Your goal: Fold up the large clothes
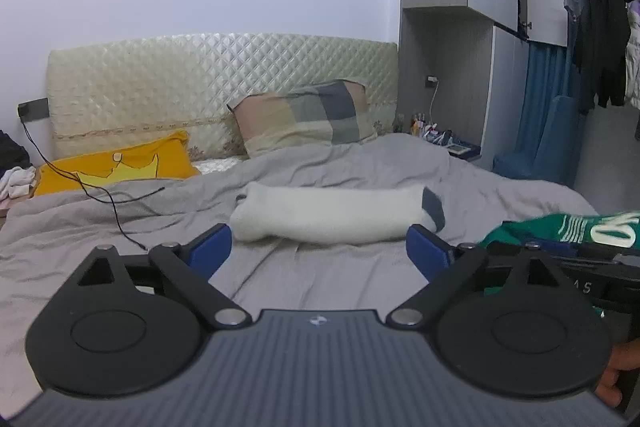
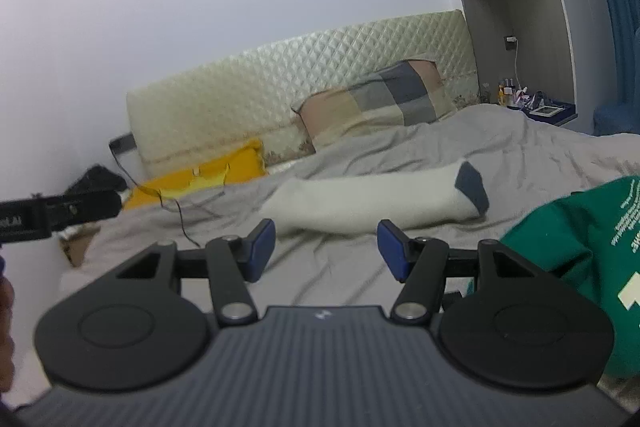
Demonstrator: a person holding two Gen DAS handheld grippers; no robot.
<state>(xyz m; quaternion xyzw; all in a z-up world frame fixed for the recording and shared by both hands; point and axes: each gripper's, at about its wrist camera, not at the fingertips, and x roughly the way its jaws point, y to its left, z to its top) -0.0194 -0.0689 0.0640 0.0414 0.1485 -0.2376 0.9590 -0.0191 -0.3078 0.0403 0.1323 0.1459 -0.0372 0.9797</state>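
Lying crumpled on the grey wrinkled duvet (image 1: pixel 120 227), the green cotton garment with pale printed lettering (image 2: pixel 580 247) sits just to the right of the white rolled pillow with a dark grey end (image 1: pixel 336 213), which serves as the landmark here. Both tools hover in front of that pillow, short of it and touching nothing. The left gripper (image 1: pixel 319 247) has its blue pads spread wide with only bedding between them; the right gripper (image 2: pixel 326 251) stands at a middling gap, likewise empty. The garment looks light, soft and limp, so it should sag and bunch wherever it is not supported, and a single-point lift would probably let it twist. Its knit surface ought to grip well against rubbery pads rather than slip. A sensible hold would be two well-separated spots along one hem or at the shoulders, one per tool, pinching a single layer, though which edge is which cannot be told from this heap.
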